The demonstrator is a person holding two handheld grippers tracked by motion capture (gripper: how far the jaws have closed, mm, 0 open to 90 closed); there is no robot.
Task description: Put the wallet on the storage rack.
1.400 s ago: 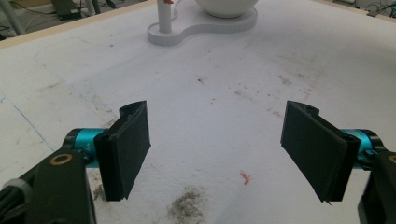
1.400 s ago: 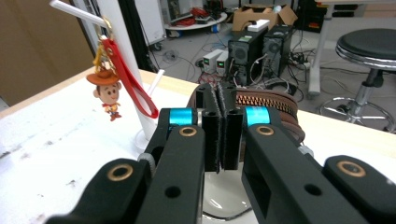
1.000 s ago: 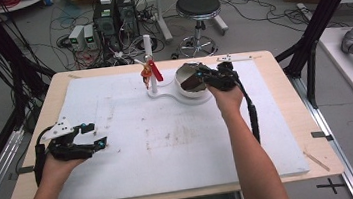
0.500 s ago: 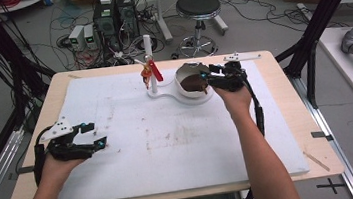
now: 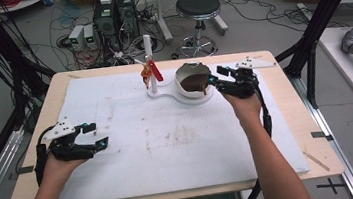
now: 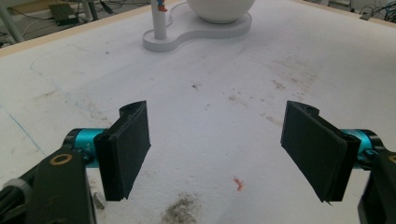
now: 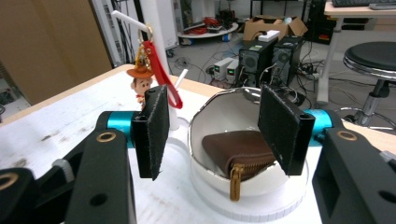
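Nearest the person, the left gripper point(image 5: 91, 139) rests low on the white table mat point(image 5: 169, 145) at the near left, held in the left hand point(image 5: 58, 161). Its jaws stand wide apart with nothing between them, only stained mat showing in the gap in the left gripper view.

Farther out, on the right, the right gripper point(image 5: 215, 82) sits just beside the white bowl point(image 5: 191, 92), pointing at it from the right. Its jaws are also spread wide and grip nothing. In the right gripper view the brown wallet point(image 7: 238, 151) lies inside the bowl, leaning on its wall, directly ahead of the gap between the pads and slightly below them, zip pull hanging toward the camera. The pads are apart from the wallet, not touching it.

Beyond the bowl, on the same white base point(image 5: 163, 92), stands a white post point(image 5: 149, 57) with a red strap and a small cowboy figure keychain point(image 7: 141, 79) hanging from it.
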